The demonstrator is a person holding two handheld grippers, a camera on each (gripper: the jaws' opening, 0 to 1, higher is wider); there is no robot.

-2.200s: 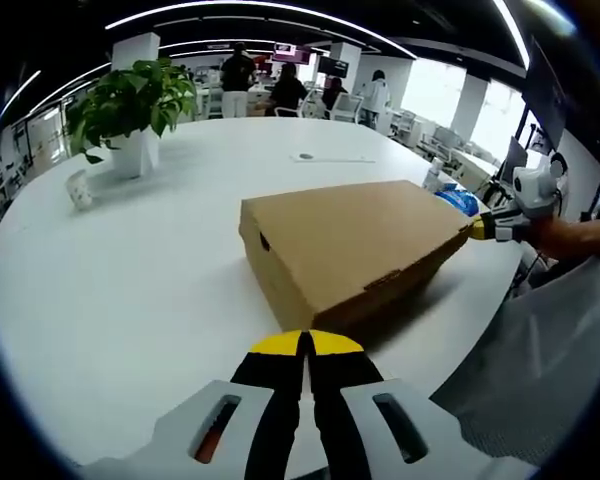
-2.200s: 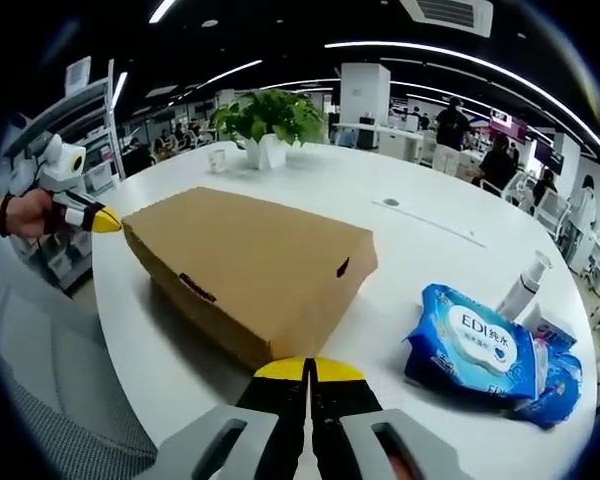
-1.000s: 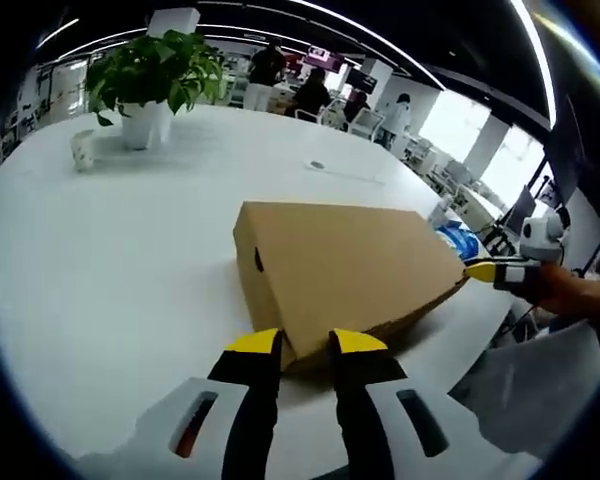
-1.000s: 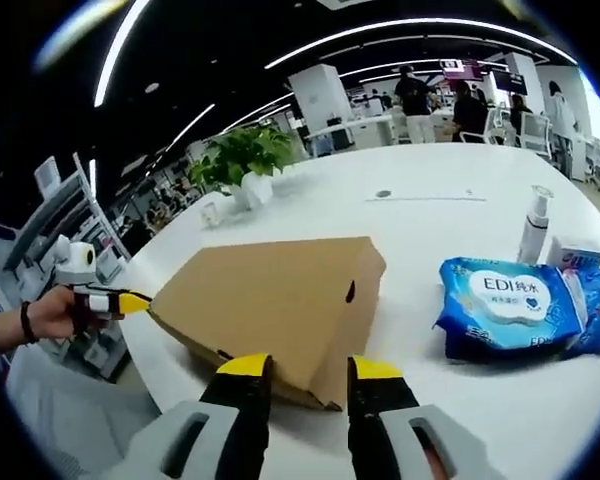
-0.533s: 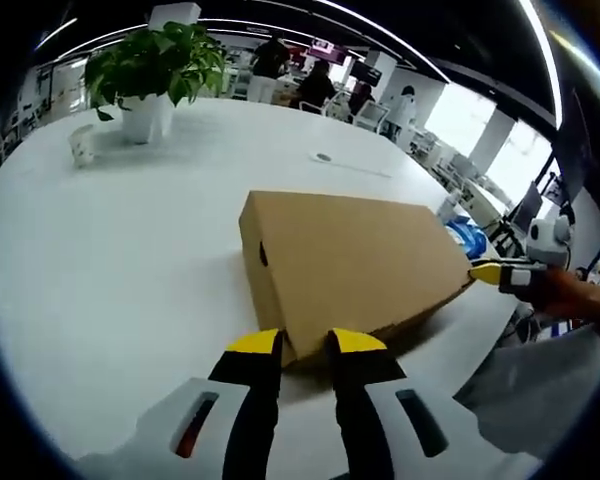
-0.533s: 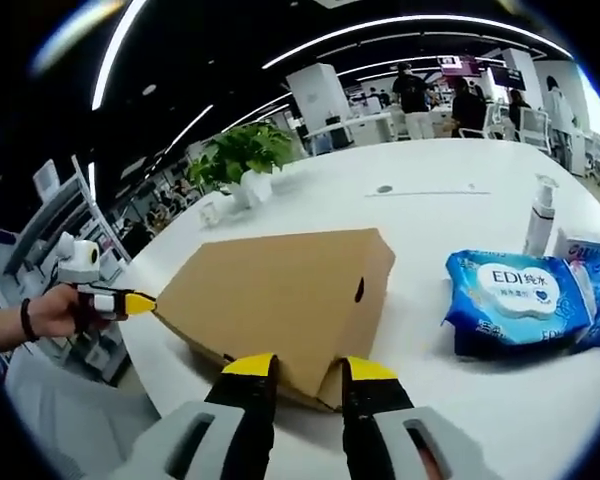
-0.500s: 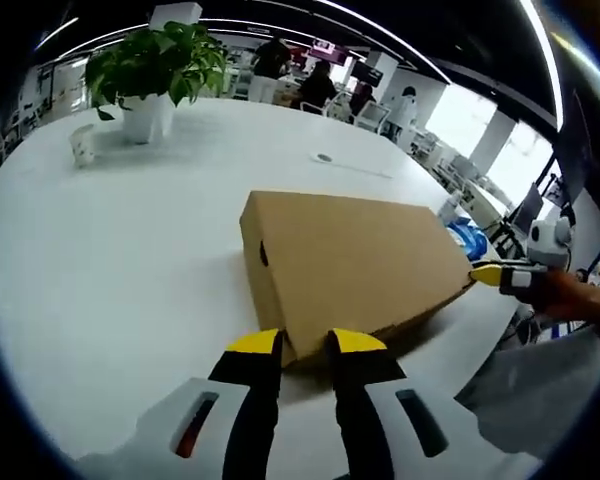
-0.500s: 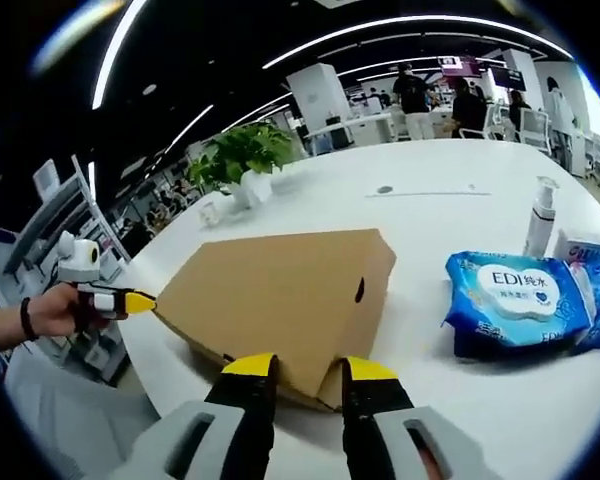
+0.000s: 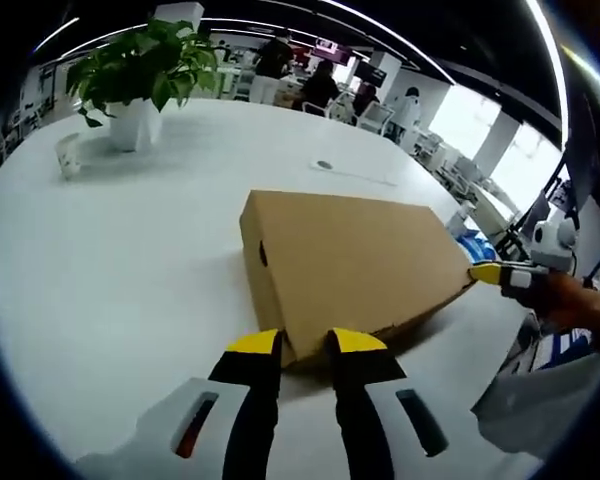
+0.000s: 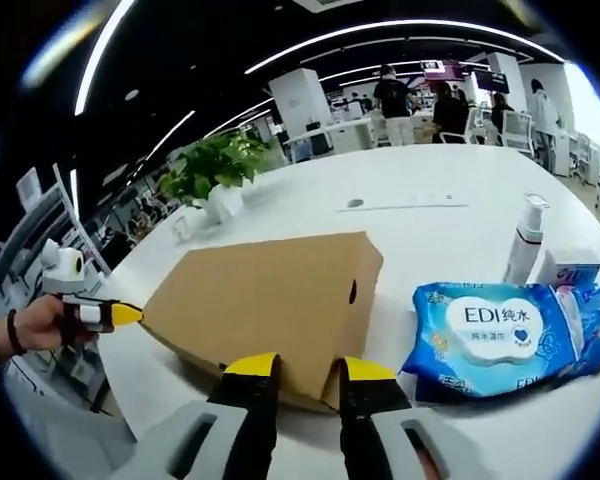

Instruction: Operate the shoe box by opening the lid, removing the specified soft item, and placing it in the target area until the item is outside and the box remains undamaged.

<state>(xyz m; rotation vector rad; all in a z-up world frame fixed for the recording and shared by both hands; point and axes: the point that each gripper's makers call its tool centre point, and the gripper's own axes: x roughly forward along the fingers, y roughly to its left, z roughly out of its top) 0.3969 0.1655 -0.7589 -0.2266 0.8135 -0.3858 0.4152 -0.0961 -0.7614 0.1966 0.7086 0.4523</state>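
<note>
A brown cardboard shoe box [image 9: 350,265] lies on the white round table [image 9: 100,290] with its lid down. My left gripper [image 9: 305,345] is open, and the box's near corner sits between its yellow fingertips [image 9: 255,342]. In the right gripper view the same box [image 10: 265,295] has its opposite corner between the tips of my open right gripper [image 10: 310,368]. Each gripper also shows in the other's view, held by a hand at the box's far corner: the right gripper [image 9: 500,273] and the left gripper [image 10: 110,314].
A blue pack of wet wipes [image 10: 510,335], a pump bottle [image 10: 522,240] and a small carton [image 10: 570,268] lie right of the box. A potted plant [image 9: 135,70] and a paper cup [image 9: 68,157] stand at the table's far side. People sit at desks beyond.
Both grippers went from shut to open and closed in on opposite corners of the box. Over the last half second only the views have shifted slightly; the box has not moved.
</note>
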